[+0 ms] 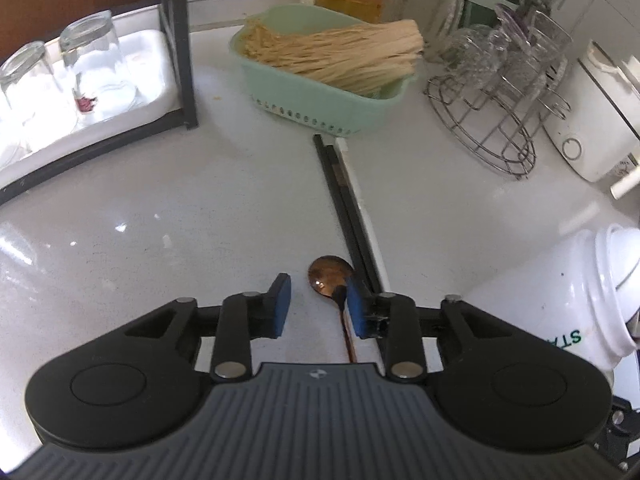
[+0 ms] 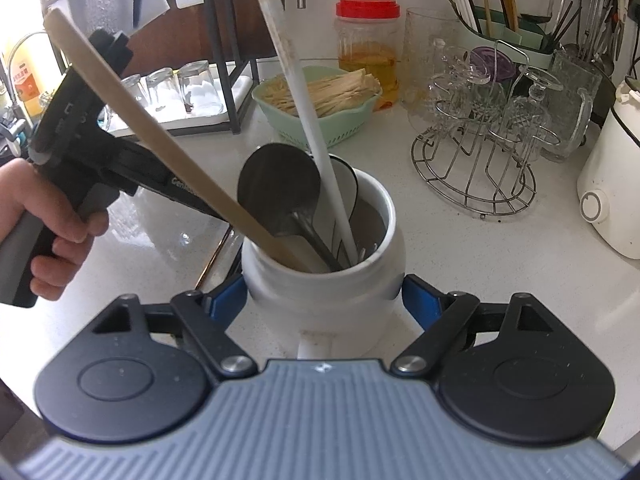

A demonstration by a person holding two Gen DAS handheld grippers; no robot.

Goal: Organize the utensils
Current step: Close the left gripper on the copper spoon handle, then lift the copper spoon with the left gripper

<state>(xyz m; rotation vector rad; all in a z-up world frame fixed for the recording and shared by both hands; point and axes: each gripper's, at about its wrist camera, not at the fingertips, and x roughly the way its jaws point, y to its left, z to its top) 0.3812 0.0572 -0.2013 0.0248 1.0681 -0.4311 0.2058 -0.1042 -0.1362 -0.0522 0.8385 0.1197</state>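
Left gripper (image 1: pixel 314 306) hovers low over the counter (image 1: pixel 140 240), jaws parted, the copper spoon (image 1: pixel 330 276) lying between its pads, its neck just beside the right one, unpinched. Right gripper (image 2: pixel 322 300) clamps the white utensil crock (image 2: pixel 320 280) from both sides. That spoon looks light, stiff and slick; I'd pinch the thin neck behind the bowl. Black chopsticks (image 1: pixel 346 208) lie alongside. Writing: "STA" on the crock, upside down, and "Gen" on the other tool's body; the rest is hidden.
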